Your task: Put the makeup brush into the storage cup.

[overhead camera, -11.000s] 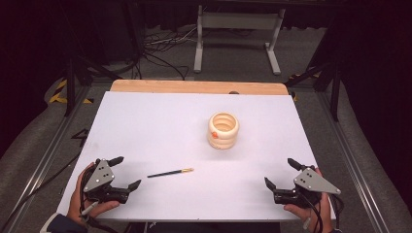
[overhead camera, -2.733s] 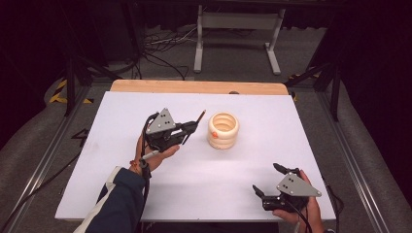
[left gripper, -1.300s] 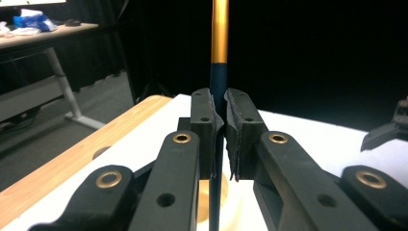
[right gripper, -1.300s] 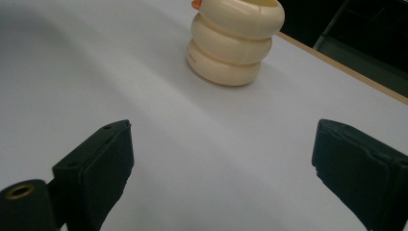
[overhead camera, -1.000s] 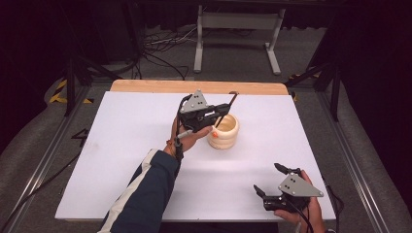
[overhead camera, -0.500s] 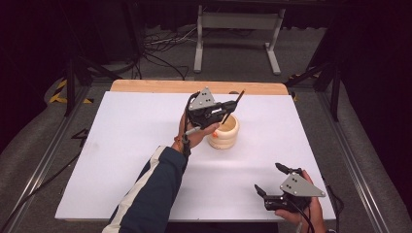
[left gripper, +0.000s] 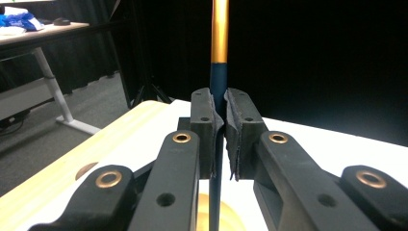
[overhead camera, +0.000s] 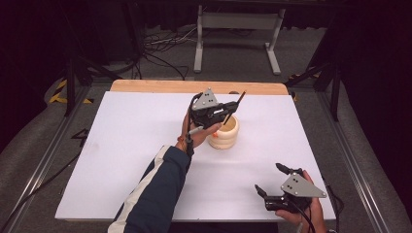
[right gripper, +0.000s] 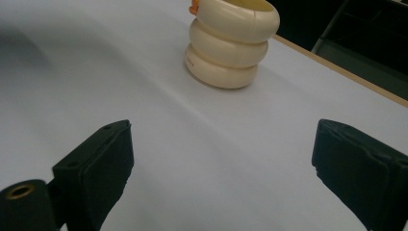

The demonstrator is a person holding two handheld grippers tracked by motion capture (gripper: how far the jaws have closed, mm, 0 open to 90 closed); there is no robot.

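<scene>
A slim pencil [overhead camera: 236, 103] with a dark blue lower shaft and an orange upper part [left gripper: 220, 29] is clamped in my left gripper [overhead camera: 219, 114], which is shut on it. It stands nearly upright, tilted slightly right, directly over the cream ringed holder [overhead camera: 226, 137] in the middle of the white table [overhead camera: 121, 145]. In the left gripper view [left gripper: 219, 110] the holder's yellowish inside [left gripper: 204, 219] shows just below the jaws. My right gripper [overhead camera: 268, 177] rests open at the front right with nothing between its jaws [right gripper: 226, 144], facing the holder [right gripper: 231, 43].
A small orange piece [right gripper: 193, 7] sticks out at the holder's far rim. The table's wooden far edge [overhead camera: 160, 86] lies behind the holder. Beyond it stand a grey frame [overhead camera: 238, 29] and floor cables.
The pencil, once lying on the table, is lifted in my left gripper, which has travelled right and forward to hover over the holder. The right gripper has barely shifted.
</scene>
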